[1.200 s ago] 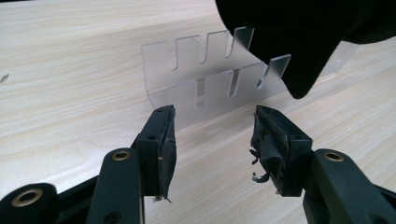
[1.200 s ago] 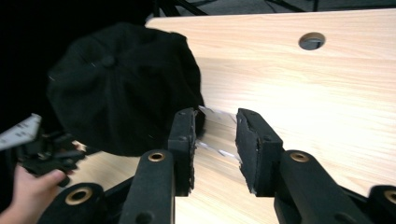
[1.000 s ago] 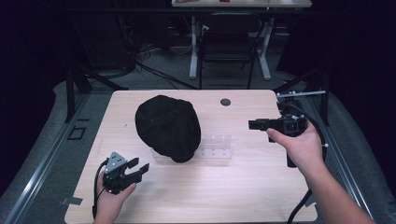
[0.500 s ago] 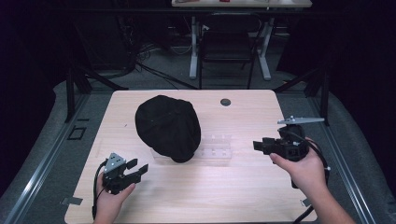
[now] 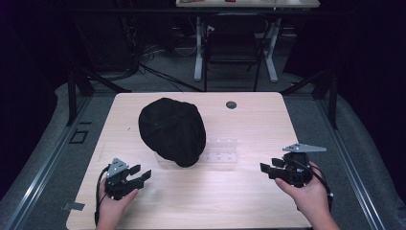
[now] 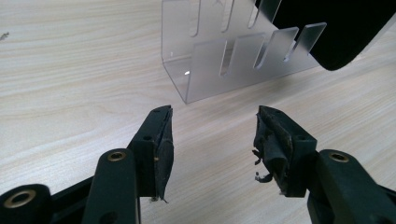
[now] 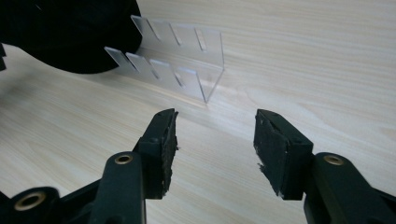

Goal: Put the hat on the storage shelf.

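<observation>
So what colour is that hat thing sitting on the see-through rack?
Black all over, the hat on the clear rack. The high view shows it best.

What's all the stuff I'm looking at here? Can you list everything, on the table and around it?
Cap: one, black, middle of the table, resting on one end of the rack.
Slotted rack: one, clear plastic, on the table right of the cap, partly under it.
Round insert: one, dark, set in the tabletop near the far edge.
Table: one, light wood.
Chair: one, dark, on the floor behind the table.
Second table: one, white legs, at the back.
Cables: several, black, on the floor at the back left.
Left gripper: one, black, near the front left edge, fingers apart, nothing between them.
Right gripper: one, black, front right, fingers have just been opening, nothing between them.
</observation>
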The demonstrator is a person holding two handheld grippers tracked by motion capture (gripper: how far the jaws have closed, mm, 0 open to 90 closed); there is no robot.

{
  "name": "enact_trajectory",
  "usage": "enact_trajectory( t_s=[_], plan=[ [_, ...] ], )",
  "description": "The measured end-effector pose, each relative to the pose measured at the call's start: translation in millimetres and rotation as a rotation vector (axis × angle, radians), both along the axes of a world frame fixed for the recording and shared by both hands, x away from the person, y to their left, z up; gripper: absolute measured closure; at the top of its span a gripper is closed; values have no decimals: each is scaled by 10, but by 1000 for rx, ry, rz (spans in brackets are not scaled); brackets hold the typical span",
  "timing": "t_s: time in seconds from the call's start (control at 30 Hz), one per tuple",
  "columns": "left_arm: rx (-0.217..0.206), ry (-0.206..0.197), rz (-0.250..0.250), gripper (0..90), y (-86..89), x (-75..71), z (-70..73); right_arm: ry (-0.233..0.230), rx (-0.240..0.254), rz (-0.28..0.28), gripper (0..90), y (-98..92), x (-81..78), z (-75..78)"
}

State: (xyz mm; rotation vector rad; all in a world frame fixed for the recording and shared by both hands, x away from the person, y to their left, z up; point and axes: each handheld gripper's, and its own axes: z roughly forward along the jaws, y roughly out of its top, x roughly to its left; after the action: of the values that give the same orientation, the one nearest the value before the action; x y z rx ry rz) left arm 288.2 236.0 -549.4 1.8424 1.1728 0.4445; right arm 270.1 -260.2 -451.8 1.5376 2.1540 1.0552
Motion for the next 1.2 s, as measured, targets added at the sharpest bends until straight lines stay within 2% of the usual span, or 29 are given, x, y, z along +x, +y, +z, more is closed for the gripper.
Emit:
enact_trajectory(
  t_s=[0.1,0.13,0.23,0.33,0.43,0.67,0.73,0.8,0.87,1.2],
  plan=[
    [-2,1,-10,461,-3,3,-6,3,8,-12,473,-22,-28,-132],
    [-4,-2,-14,458,-5,4,-11,1,28,-22,457,-29,-50,-213],
    [-5,2,-16,456,-6,5,-23,-7,57,-34,445,-33,-68,-293],
    [-5,5,-17,453,-13,6,-33,-38,19,-56,444,-31,-98,-395],
    [-2,6,-23,452,-16,6,-39,-78,12,-75,446,-4,-141,-534],
    [0,9,-23,451,-23,6,-56,-54,27,-89,446,18,-146,-749],
    [3,9,-24,451,-30,2,-57,-67,29,-107,449,11,-154,-822],
    [2,10,-25,450,-36,0,-58,-93,26,-127,449,-6,-173,-873],
    [3,7,-27,450,-41,3,-65,-107,45,-143,446,-31,-192,-907],
    [14,10,-43,450,-69,7,-77,-94,65,-166,441,-114,-227,-1034]
  ],
)
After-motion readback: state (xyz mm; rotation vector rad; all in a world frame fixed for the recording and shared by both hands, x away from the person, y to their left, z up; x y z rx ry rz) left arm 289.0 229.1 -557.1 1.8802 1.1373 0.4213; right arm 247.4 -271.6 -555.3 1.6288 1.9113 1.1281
